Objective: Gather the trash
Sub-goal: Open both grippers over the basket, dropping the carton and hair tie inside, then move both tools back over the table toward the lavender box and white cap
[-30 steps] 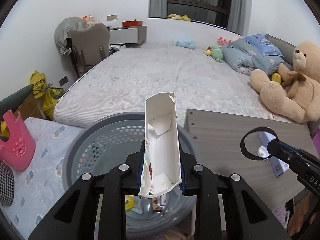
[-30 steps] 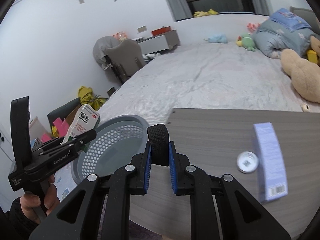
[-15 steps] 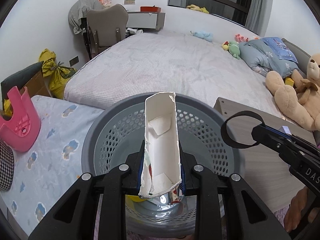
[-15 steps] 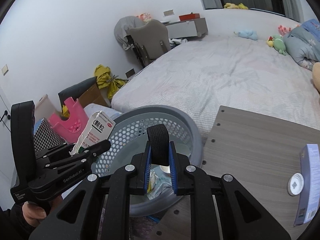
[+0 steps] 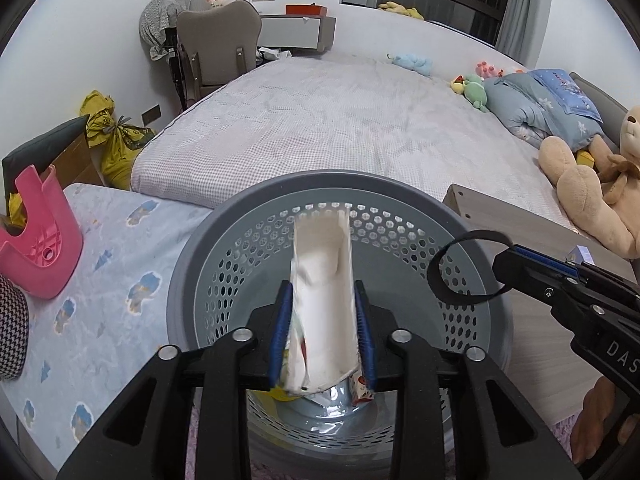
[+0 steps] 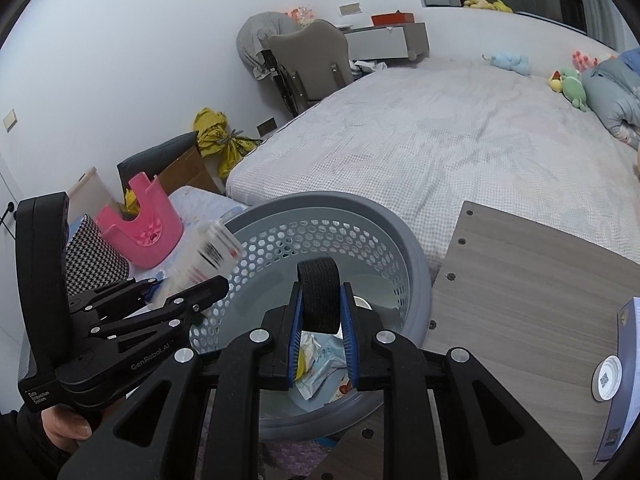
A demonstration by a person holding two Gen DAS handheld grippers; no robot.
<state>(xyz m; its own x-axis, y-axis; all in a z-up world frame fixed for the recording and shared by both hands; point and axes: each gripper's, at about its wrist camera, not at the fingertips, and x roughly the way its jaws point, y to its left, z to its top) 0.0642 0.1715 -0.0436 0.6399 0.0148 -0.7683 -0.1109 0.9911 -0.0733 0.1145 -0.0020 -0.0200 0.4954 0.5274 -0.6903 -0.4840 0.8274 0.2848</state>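
1. Left claw is closed on a white carton, blue pads pressed to both its sides; the carton stands upright with its torn open top uppermost, directly above the mouth of the grey perforated basket.
2. Right claw is closed on a black band, a loop standing up between the pads, over the basket's near rim.
3. Both claws sit close together over the basket; from the left wrist view the band's loop hangs inside the rim line, to the carton's right.
4. Basket interior holds wrappers at the bottom; open room shows above them.
5. Bench edge lies just beside the basket's right rim. A white cap and a pale blue box lie on it, the box cut off by the frame.
6. Carton is motion-blurred in the right wrist view; its print cannot be read.
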